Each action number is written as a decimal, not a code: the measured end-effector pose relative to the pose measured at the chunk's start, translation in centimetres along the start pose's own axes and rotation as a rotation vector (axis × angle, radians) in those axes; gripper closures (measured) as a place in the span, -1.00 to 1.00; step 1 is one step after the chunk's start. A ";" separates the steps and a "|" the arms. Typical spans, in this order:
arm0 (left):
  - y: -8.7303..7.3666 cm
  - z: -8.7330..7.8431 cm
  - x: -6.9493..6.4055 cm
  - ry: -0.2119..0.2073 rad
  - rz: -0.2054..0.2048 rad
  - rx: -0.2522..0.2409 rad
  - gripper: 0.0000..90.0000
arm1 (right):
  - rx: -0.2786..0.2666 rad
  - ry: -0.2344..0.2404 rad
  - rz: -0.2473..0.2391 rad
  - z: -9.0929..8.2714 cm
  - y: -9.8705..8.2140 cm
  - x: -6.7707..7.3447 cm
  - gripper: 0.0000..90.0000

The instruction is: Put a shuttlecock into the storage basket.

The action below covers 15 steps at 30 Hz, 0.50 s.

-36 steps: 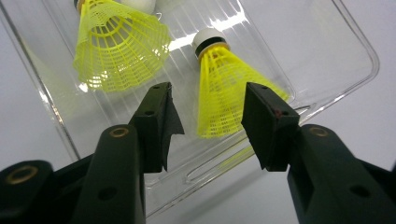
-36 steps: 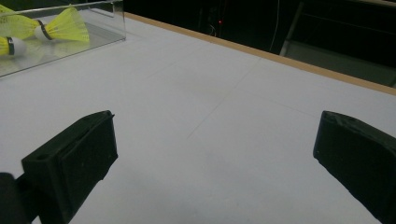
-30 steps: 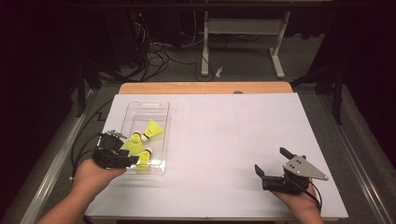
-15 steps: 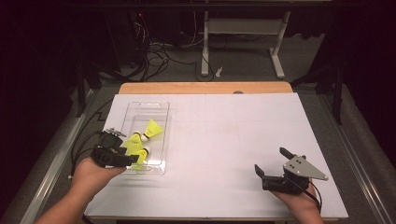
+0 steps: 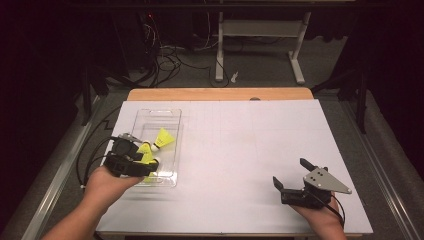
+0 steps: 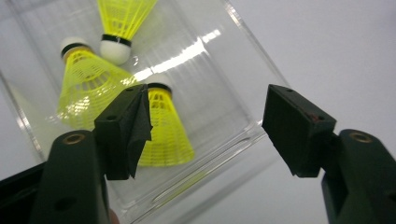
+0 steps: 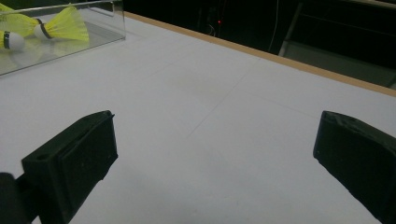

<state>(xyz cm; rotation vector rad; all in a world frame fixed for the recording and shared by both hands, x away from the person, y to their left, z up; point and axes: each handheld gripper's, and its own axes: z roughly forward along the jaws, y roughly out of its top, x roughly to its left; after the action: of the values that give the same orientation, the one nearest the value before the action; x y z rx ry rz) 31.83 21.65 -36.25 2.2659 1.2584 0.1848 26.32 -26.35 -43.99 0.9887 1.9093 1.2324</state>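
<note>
Drawn back and up a little from the clear tray [image 5: 167, 117] since the earlier frame: left gripper [image 6: 205, 116], jaws just opening, now wide with nothing between. Three yellow shuttlecocks [image 6: 166, 126] lying in that tray just beyond the jaws, untouched. Right gripper [image 5: 292, 175] wide, holding nothing, resting on the white tabletop [image 5: 240, 150], well apart. Two grippers, one tray.

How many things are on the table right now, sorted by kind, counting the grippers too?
Yellow shuttlecocks: 3, all lying in the box
Clear plastic box: 1
Grippers: 2, the left gripper with open jaws over the box, the right gripper open over the white table
Total: 6
</note>
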 end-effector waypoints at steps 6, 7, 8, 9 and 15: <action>0.8 1.0 -2.1 -0.020 0.027 -0.024 -0.45 | 0.000 0.001 -0.002 0.0 0.0 0.0 -1.00; 0.9 1.2 -2.4 -0.028 0.032 -0.026 -0.48 | 0.000 0.001 -0.002 0.0 0.0 0.0 -1.00; 1.0 1.4 -2.8 -0.032 0.036 -0.028 -0.49 | -0.002 0.002 -0.001 0.0 0.0 0.0 -1.00; 1.1 1.6 -3.1 -0.042 0.043 -0.034 -0.52 | -0.002 0.002 0.000 0.0 0.0 0.0 -1.00; 1.2 2.7 -4.6 -0.063 0.078 -0.063 -0.53 | -0.001 0.001 0.002 -0.1 0.0 -0.1 -1.00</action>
<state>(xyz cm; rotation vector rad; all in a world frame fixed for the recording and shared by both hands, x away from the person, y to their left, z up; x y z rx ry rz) 31.19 16.30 -37.31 2.2500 1.1178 0.1775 26.27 -26.44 -43.95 0.9901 1.9087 1.2358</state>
